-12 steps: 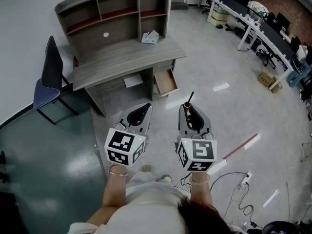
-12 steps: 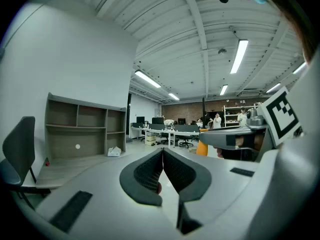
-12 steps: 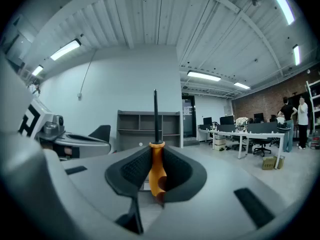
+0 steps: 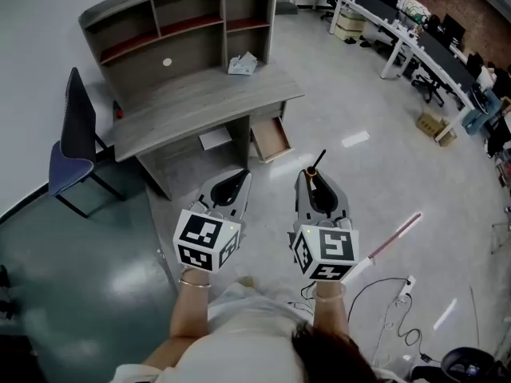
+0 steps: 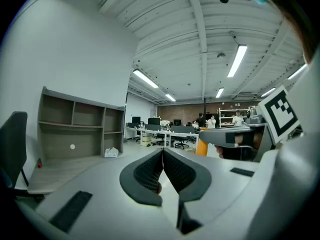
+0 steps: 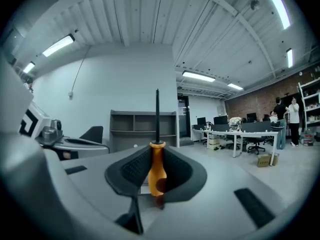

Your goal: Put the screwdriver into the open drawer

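Orange-handled screwdriver (image 6: 156,174) sits between the fingers (image 6: 131,173) of the right gripper (image 6: 157,151). The fingers are clamped on the handle, and the dark shaft stands straight out past the fingertips. In the head view the shaft tip points away from the person, toward the far table (image 4: 200,98). The screwdriver is in the air over the floor, well apart from the open drawer (image 4: 271,136).

Left gripper (image 5: 163,155): fingers (image 5: 146,173) pressed together with tips touching and nothing between them.

Pose: the two grippers are side by side in front of the person, level with each other in the head view. The marker cubes, left (image 4: 206,239) and right (image 4: 322,252), are on the near side, and the fingers aim away toward the table. A wrist shows below each cube, and the left one carries a thin bangle (image 4: 192,282).

Drawer: pulled out under the right end of the table, on the far side of the grippers, roughly between their two lines of aim.

Surroundings: a grey shelf unit (image 4: 184,22) stands along the table's far edge. A white crumpled object (image 4: 242,62) lies on the tabletop near the right end. A blue chair (image 4: 68,146) stands at the table's left.
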The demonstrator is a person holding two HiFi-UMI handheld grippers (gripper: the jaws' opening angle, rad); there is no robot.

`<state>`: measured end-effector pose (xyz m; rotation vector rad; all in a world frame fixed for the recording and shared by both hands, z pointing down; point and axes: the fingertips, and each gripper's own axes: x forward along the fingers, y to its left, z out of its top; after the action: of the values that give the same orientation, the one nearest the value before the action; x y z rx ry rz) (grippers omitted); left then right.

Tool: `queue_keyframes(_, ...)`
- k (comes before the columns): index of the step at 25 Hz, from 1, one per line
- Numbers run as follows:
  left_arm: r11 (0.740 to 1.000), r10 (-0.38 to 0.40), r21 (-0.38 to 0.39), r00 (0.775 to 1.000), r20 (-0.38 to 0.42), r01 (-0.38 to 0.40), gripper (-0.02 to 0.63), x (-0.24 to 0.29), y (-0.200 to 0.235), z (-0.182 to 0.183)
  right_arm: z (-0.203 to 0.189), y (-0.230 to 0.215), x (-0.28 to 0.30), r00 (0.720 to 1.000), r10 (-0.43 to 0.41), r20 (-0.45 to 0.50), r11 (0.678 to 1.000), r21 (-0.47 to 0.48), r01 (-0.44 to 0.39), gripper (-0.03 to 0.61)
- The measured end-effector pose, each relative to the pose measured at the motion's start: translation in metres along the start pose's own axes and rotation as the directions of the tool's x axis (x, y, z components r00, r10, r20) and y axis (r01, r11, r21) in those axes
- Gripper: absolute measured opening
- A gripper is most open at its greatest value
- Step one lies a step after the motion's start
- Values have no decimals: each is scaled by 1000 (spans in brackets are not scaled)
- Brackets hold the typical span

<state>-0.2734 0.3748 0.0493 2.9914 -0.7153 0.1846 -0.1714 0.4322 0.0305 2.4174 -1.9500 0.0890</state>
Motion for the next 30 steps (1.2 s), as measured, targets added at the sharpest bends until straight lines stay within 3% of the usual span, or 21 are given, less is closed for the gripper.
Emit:
queue_keyframes(14, 999, -46, 2, 999, -4, 46, 17, 32, 23, -1, -6, -4, 32, 1000, -16, 4, 1000, 15, 16, 84)
queue_keyframes(30, 999, -44, 1, 998, -35, 45, 17, 145, 33, 8, -17, -82, 110, 999, 21, -35, 998, 65, -18, 84)
